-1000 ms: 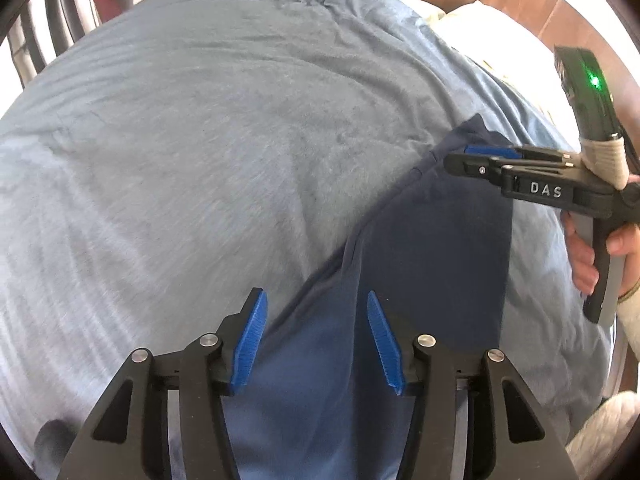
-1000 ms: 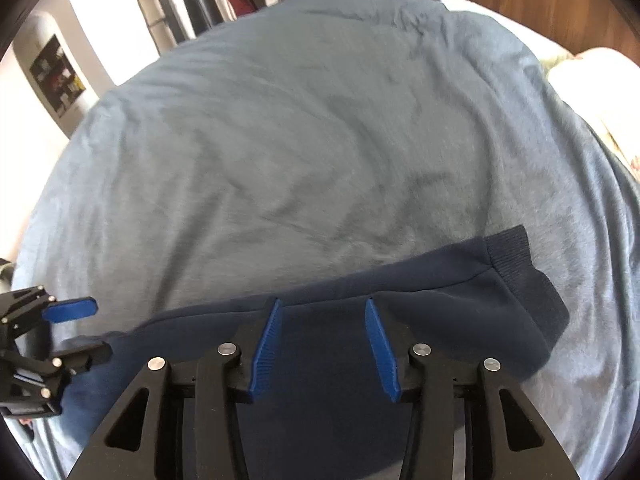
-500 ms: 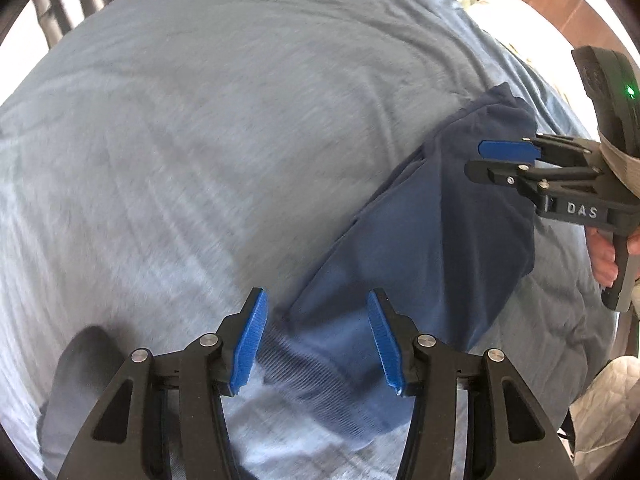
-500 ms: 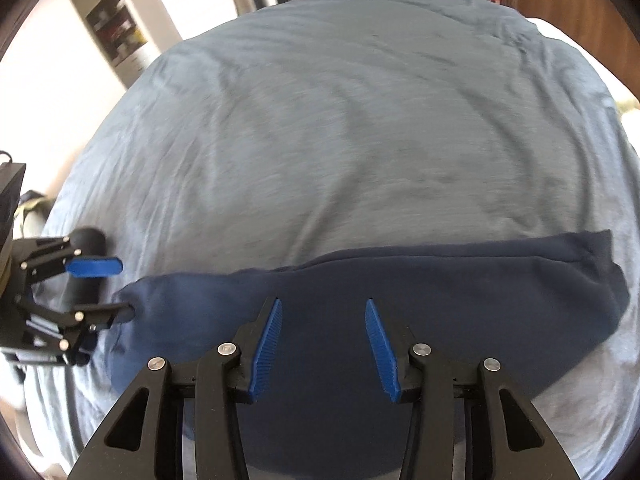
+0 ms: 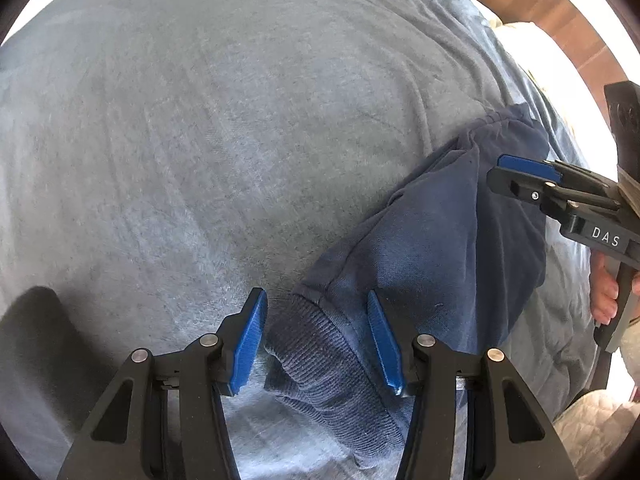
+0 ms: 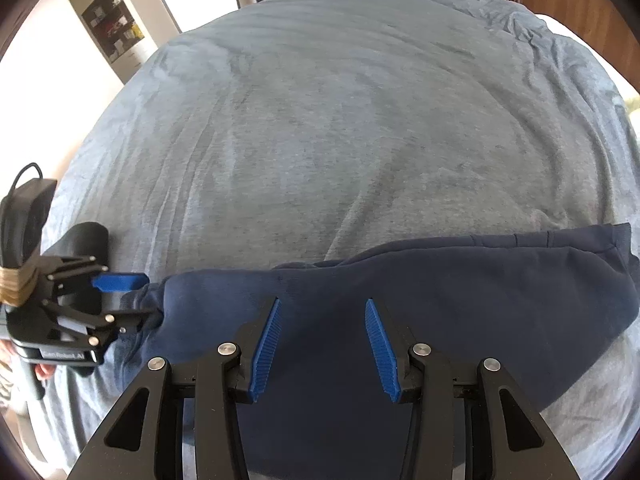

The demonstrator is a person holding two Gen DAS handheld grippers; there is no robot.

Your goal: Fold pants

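The navy sweatpants [image 5: 432,240] lie folded in a long band on the grey-blue bedspread [image 5: 240,120]. In the left wrist view my left gripper [image 5: 316,340] is open, hovering just over the ribbed cuff end [image 5: 320,364]. My right gripper [image 5: 520,176] shows at the right, open above the far part of the pants. In the right wrist view the pants [image 6: 440,300] stretch across the lower frame, my right gripper [image 6: 320,344] is open above their middle, and my left gripper [image 6: 128,300] is at the left end, open.
The bedspread [image 6: 340,140] covers most of both views. A wooden headboard [image 5: 560,12] and white pillow [image 5: 532,48] lie at the upper right. A white arched shelf [image 6: 112,24] and hanging clothes stand beyond the bed.
Both grippers have drawn back along and above the pants. The cuff end has come between the left fingers' view, and the folded band now lies flat, released.
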